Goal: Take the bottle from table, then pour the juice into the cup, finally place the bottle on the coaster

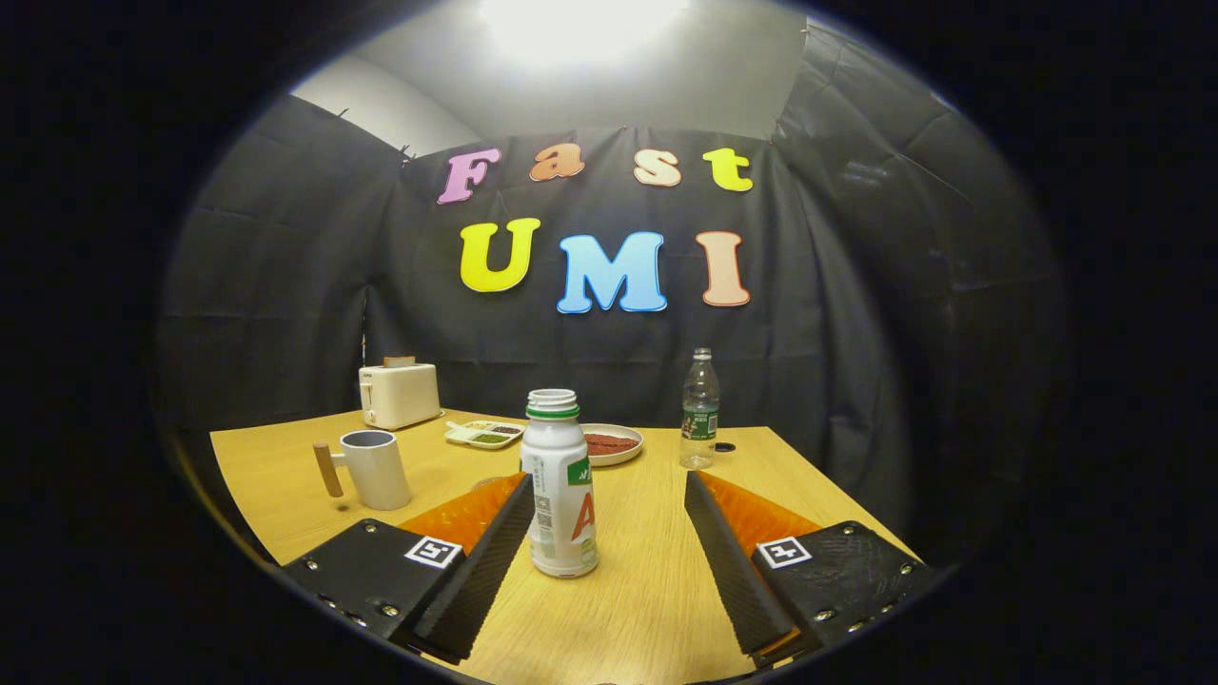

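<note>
My gripper (609,495), fingers spread wide, frames the upright, uncapped bottle (559,495), which stands between them, close against the left finger.

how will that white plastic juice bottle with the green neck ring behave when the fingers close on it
The white plastic juice bottle is tall on a narrow base, so a push high up would probably tip it. Its cap looks off, so tilting may spill juice. Its glossy label could be slippery. The gripper is open, with the bottle between the fingers, closer to the left one.
</note>
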`<state>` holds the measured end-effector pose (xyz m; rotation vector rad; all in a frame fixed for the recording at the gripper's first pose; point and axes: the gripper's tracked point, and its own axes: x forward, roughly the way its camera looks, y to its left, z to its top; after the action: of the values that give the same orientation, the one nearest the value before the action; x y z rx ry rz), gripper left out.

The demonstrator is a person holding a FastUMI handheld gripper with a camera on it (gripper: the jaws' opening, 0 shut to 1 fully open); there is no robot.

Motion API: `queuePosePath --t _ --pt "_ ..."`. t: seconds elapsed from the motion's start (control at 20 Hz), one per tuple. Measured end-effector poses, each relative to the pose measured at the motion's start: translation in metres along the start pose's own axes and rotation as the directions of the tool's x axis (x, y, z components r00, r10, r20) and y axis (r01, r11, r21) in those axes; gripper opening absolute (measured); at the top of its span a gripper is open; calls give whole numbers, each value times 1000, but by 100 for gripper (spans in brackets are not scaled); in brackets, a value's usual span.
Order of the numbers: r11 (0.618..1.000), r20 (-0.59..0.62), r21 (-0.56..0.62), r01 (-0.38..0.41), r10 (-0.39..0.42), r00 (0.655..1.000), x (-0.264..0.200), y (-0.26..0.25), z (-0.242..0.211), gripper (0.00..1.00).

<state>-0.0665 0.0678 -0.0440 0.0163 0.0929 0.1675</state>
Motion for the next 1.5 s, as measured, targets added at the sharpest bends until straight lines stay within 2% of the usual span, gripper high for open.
queuePosePath --t 0.6,1.2,1.5 --pt "994 -53 41 -97 99 994 21 56 -32 97" --pt "1000 -48 5 -10 10 999 75 43 -30 97" --pt "1000 -68 15 3 -2 998 95 41 -35 97"
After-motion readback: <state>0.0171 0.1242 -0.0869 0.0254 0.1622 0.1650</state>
